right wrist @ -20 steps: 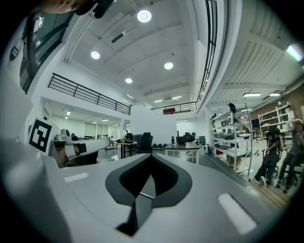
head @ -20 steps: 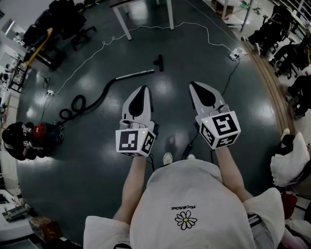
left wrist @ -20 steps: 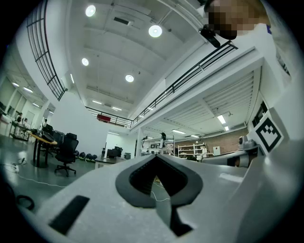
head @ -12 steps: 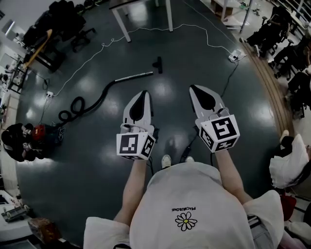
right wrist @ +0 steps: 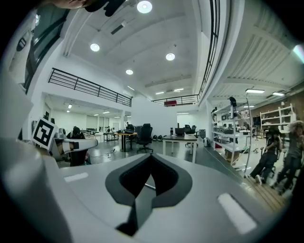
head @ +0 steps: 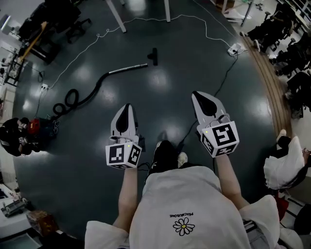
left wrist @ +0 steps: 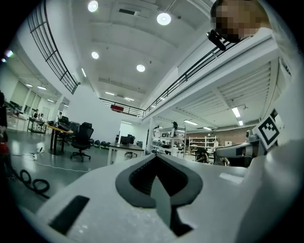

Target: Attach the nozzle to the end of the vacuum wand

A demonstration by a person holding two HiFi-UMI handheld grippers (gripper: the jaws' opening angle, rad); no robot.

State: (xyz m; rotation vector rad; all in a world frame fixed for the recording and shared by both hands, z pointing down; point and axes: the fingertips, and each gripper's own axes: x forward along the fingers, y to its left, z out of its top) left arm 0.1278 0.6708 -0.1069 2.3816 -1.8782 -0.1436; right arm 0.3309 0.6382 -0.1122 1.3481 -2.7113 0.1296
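In the head view the silver vacuum wand (head: 129, 68) lies on the dark floor ahead, joined to a black hose (head: 80, 98) that curls off to the left. The small black nozzle (head: 154, 55) lies apart from the wand, just beyond its free end. My left gripper (head: 127, 108) and right gripper (head: 201, 96) are held out level in front of me, well short of both parts. Both are shut with nothing between the jaws. The left gripper (left wrist: 155, 159) and right gripper (right wrist: 151, 156) views look out across the hall over closed jaws.
A white cable (head: 97, 36) runs across the floor to a power strip (head: 235, 49) at the right. Table legs (head: 115, 14) stand at the top. A red and black machine (head: 29, 131) sits at the hose's left end. Office chairs (head: 279, 29) and a wooden strip (head: 269, 87) line the right side.
Both grippers sit lower in the head view, the left one also further left. A dark shoe has come forward between them. The wand and nozzle lie as before.
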